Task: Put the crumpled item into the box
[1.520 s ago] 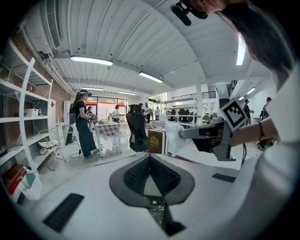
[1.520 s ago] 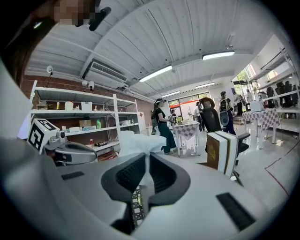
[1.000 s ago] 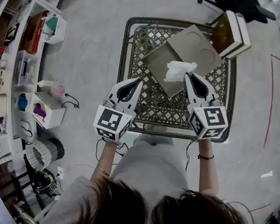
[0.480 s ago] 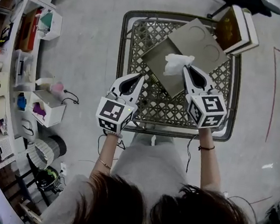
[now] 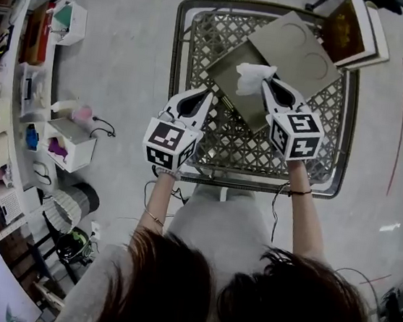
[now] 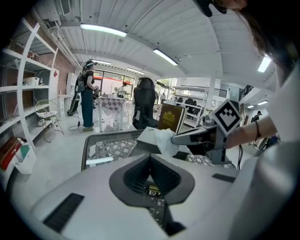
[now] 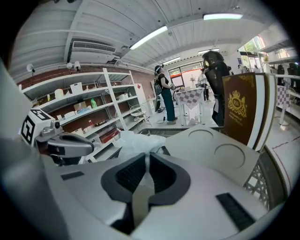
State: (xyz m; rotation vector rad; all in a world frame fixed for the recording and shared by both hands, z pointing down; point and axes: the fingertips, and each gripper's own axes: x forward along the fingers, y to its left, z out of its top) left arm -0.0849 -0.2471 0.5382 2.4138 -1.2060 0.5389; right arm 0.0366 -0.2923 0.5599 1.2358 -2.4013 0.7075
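Observation:
My right gripper is shut on a crumpled white item and holds it above the open grey box on the metal lattice table. From the right gripper view the crumpled item bulges just past the closed jaws, beside the box's lid with two round recesses. My left gripper hovers left of the box, shut with nothing in it. In the left gripper view the crumpled item hangs from the right gripper over the box.
A brown case with a gold emblem stands at the table's far right corner, behind the box's lid. Shelves with small containers line the left side. A white bin sits on the floor at the left.
My right gripper has carried the crumpled item a little farther away from me, over the box. The left gripper has barely moved beside the box.

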